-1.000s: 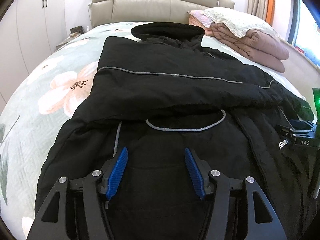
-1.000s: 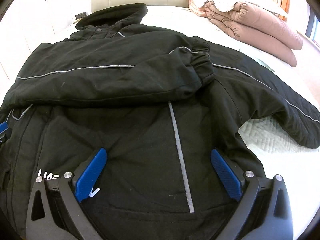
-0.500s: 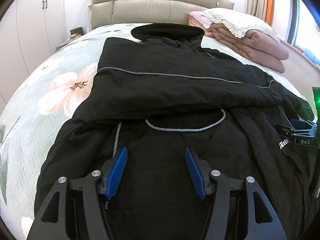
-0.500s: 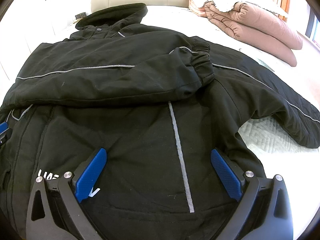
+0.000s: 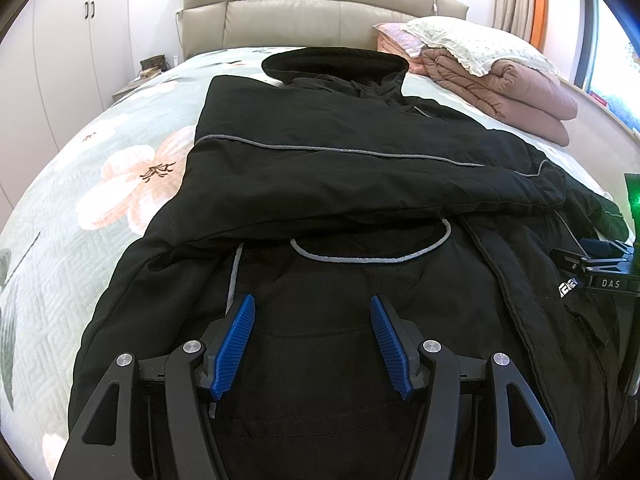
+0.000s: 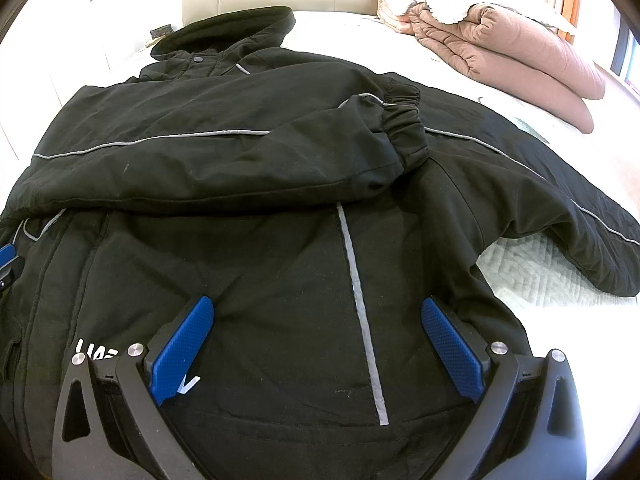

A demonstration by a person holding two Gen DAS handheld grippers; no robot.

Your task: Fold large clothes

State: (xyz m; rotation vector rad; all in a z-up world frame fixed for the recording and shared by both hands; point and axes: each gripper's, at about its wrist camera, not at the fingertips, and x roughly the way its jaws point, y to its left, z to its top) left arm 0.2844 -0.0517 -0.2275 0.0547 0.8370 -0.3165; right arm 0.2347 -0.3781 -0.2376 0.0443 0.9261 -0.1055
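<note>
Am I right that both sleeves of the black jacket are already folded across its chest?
Only one sleeve is folded across the black jacket. The other sleeve lies stretched out sideways onto the bed, as the right wrist view shows.

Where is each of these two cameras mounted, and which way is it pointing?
Left wrist: sits on the left gripper, looking down along its open blue-padded fingers at the black padded jacket on the floral bed; the right gripper's tip shows at the edge.
Right wrist: sits on the right gripper, jaws open, facing the jacket's folded-over sleeve.
Shared: jacket, brown folded quilt, beige headboard.
</note>
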